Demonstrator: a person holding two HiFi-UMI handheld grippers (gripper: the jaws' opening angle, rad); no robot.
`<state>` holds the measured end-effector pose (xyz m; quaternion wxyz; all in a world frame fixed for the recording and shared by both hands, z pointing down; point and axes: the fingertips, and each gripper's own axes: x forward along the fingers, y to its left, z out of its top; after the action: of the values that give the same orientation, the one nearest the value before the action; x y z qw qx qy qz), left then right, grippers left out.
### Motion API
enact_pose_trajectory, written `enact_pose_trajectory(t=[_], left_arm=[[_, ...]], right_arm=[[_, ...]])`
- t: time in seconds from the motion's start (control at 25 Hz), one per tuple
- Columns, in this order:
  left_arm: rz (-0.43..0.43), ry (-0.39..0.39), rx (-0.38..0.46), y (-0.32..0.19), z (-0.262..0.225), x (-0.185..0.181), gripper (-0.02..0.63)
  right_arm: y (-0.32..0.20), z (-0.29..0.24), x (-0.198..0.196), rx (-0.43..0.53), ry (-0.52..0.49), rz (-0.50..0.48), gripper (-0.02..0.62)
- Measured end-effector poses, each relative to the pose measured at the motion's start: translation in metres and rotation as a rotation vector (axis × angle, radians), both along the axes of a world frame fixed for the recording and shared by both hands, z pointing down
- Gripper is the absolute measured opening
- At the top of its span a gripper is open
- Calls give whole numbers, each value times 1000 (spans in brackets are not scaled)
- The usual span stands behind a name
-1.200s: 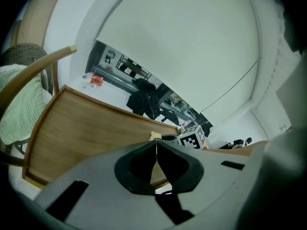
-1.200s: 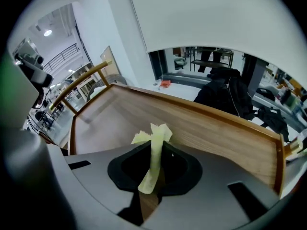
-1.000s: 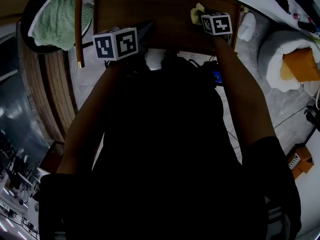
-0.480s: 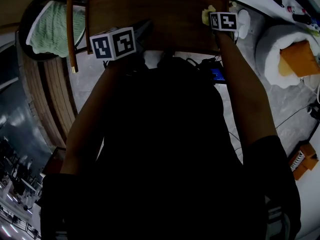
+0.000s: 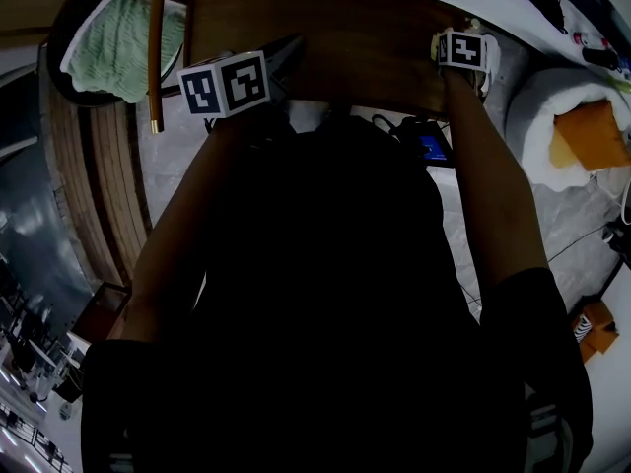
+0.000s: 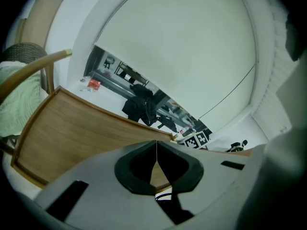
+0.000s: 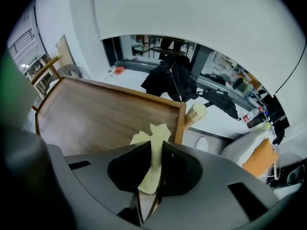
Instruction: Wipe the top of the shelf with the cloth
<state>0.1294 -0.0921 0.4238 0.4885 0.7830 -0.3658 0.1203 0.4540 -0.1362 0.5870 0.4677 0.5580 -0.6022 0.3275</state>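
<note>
The wooden shelf top (image 5: 345, 42) lies across the top of the head view. My right gripper (image 5: 455, 39) is at the shelf's right end, shut on a pale yellow cloth (image 7: 155, 134). The cloth sticks out past the jaws onto the wood next to the raised right rim (image 7: 180, 121). In the head view only a sliver of cloth (image 5: 437, 44) shows beside the marker cube. My left gripper (image 5: 289, 52) hovers over the shelf's front left part. In the left gripper view its jaws meet, with nothing between them, above the bare wooden top (image 6: 81, 133).
A wicker chair with a green cushion (image 5: 113, 30) and a curved wooden arm (image 5: 155, 52) stands left of the shelf. A white beanbag with an orange cushion (image 5: 582, 131) lies at the right. A blue-lit device (image 5: 432, 148) and cables are on the floor. Dark clothes (image 7: 172, 80) lie behind the shelf.
My right gripper has slid the cloth rightward along the shelf top to its right end. The left gripper has stayed about where it was.
</note>
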Motion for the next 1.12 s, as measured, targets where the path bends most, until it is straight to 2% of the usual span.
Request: enact_pose_trajectory(t=[0.08, 0.2, 0.28, 0.4, 0.56, 0.72, 0.92, 1.12], left_arm=[[-17, -1, -1, 3, 0, -12, 15], [-39, 2, 2, 5, -2, -23, 15], [-42, -5, 13, 7, -6, -34, 15], [-40, -28, 41, 4, -11, -62, 15], [-45, -54, 70, -7, -16, -112, 15], [-42, -67, 98, -16, -26, -161, 15], [-14, -64, 95, -16, -28, -212, 15], [15, -77, 77, -9, -17, -249, 15]], right_arm=[[1, 0, 0, 4, 16, 8, 52], [1, -4, 9, 38, -27, 78, 54], [-4, -12, 8, 100, -80, 121, 52], [-23, -36, -28, 215, -156, 88, 52], [-49, -72, -122, 321, -306, -25, 52], [-49, -90, -232, 335, -444, -128, 52], [-25, -80, -374, 258, -617, -183, 52], [-3, -49, -483, 166, -662, -279, 52]])
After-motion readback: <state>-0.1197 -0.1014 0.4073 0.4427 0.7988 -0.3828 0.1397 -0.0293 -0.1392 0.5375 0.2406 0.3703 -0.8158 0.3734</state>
